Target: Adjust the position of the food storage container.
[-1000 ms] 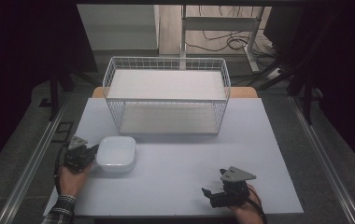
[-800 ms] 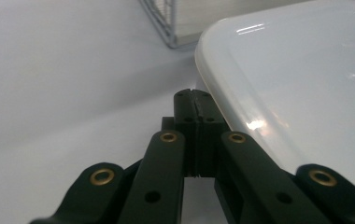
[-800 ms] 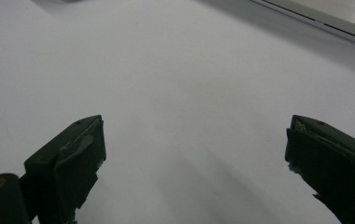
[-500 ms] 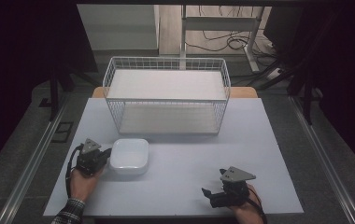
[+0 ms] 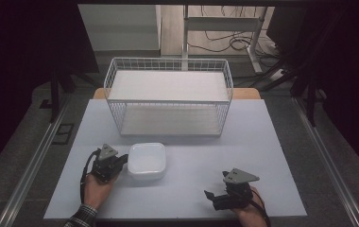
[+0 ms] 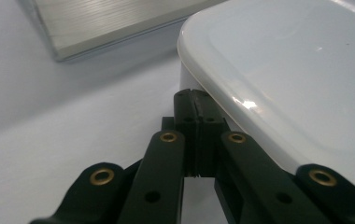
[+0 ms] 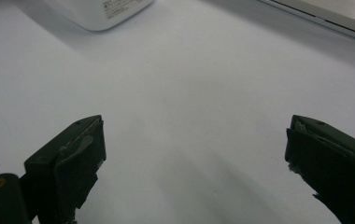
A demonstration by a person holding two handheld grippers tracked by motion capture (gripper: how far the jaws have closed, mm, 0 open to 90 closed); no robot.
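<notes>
Your left gripper [image 5: 120, 163] has its jaws pressed flat together with nothing between them, the tips touching the left side of the white box [image 5: 146, 160], just under its rim. The box sits toward the table's [image 5: 272, 142] near-left area, just in front of the wire basket [image 5: 169, 98]. Your right gripper [image 5: 211, 197] rests near the table's near edge, jaws spread wide and empty, well apart from the box.

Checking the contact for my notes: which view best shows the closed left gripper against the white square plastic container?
The left gripper view: the left gripper has its jaws pressed together, tips at the white square plastic container wall under the rim. The high view shows it beside the container's left edge. The right gripper view catches a container corner.
</notes>
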